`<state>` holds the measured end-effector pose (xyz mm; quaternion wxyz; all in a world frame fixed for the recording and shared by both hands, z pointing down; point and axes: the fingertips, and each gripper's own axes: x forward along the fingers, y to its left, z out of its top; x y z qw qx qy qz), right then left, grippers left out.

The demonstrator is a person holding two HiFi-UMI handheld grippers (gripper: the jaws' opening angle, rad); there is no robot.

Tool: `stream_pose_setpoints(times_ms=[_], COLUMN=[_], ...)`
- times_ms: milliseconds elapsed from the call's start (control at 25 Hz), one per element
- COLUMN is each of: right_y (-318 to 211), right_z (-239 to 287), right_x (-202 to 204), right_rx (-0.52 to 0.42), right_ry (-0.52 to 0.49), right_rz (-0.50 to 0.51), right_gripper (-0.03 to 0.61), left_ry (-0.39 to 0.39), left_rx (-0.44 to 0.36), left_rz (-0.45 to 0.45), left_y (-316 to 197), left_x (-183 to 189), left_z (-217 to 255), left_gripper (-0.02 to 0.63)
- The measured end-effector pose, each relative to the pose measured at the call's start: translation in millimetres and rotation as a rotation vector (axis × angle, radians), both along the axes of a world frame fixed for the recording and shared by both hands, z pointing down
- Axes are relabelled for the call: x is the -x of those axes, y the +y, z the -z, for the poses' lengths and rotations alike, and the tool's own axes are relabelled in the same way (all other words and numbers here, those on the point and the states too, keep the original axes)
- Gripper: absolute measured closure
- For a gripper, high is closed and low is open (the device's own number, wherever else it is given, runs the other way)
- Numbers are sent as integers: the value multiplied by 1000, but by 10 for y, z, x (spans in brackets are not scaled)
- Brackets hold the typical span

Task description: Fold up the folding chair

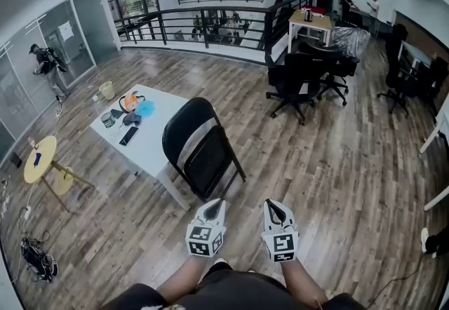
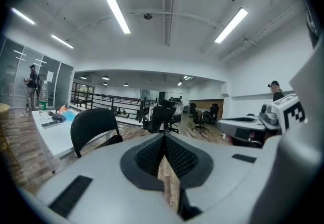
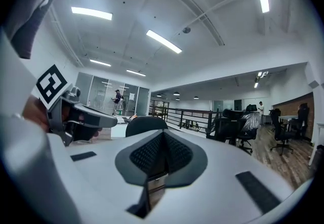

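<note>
Two grippers sit low in the head view, side by side above the person's knees, both aimed at the chair point(image 1: 200, 149). Left gripper point(image 1: 216, 205): jaws fully together, nothing between the pads. Right gripper point(image 1: 272, 206): jaws likewise closed and empty. Neither gripper touches the chair; a strip of bare wood floor point(image 1: 316, 175) lies between the tips and the chair legs. The black chair stands unfolded and upright on the floor, just beside the near edge of the white table point(image 1: 151, 144). Both gripper views show its rounded backrest ahead of the closed jaws. On the table lie a phone point(image 1: 128, 135), a cup point(image 1: 107, 119) and an orange item point(image 1: 130, 101). Black office chairs point(image 1: 302, 73) stand well apart, near the railing point(image 1: 203, 21).
</note>
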<state>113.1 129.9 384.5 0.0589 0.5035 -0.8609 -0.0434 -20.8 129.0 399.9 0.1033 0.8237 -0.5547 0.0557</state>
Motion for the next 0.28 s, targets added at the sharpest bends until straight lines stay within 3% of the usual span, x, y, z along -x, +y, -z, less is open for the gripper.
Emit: stream_pose_setpoints(times_ms=[280], right_y=[104], right_z=[201], right_x=[-17], right_rx=[-26], right_ry=[-14], right_rz=[-18], right_gripper=[564], left_ry=[-6], left_rx=[-32], left_rz=[-17], left_y=[135], left_x=[-57], left_z=[70], left_gripper=[607])
